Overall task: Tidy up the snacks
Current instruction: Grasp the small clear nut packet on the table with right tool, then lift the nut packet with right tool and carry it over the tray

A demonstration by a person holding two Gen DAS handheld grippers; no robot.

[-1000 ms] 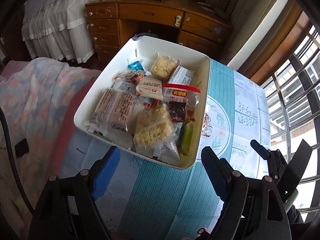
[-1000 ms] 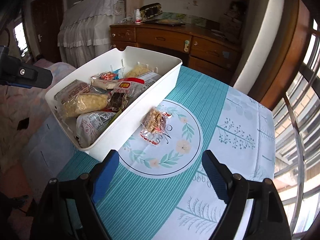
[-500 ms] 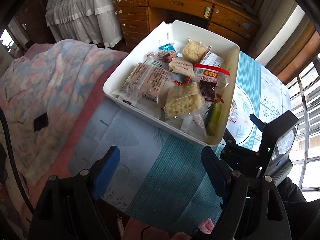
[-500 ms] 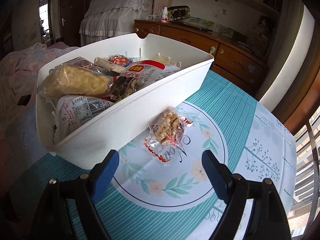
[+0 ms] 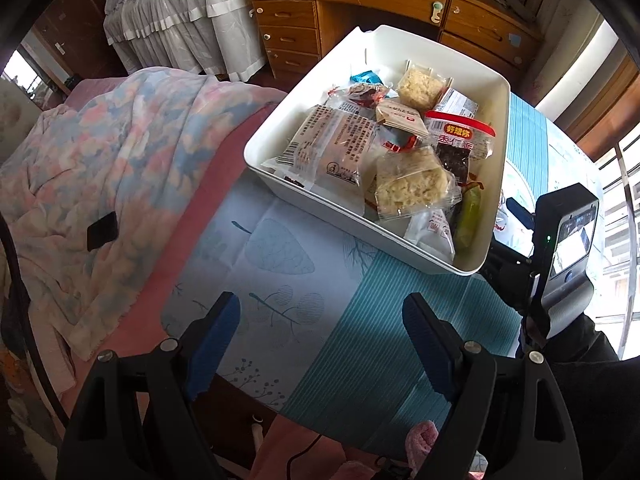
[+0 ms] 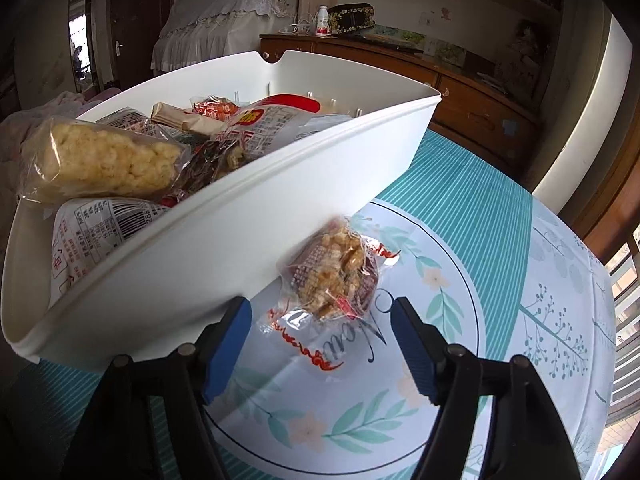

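Right wrist view: my right tool (image 6: 320,344) sits low over the desk (image 6: 500,216), its blue fingers (image 6: 226,344) apart and closing, with one end of a clear snack packet (image 6: 332,276) lying between the tips. The pads do not press on the packet yet. That packet, full of golden puffed pieces, lies on the round flower print of the desk cloth, in the middle of the frame, touching the near wall of the white bin (image 6: 224,240). The bin fills the left half of this view and is piled with snacks; a puffed rice cake (image 6: 104,160) in clear wrap shows at its upper left.

From the left wrist view, my left tool (image 5: 320,328) hangs above the blue striped cloth at the bottom of the frame, its fingers wide apart with nothing between them. The bin (image 5: 280,176) stands in the upper middle, well beyond the tips, with a red-topped bag (image 5: 460,132) among the packets. My right tool (image 5: 516,210) shows at the right edge, just beside the bin. A bed with a flowered blanket (image 5: 120,152) lies to the left.
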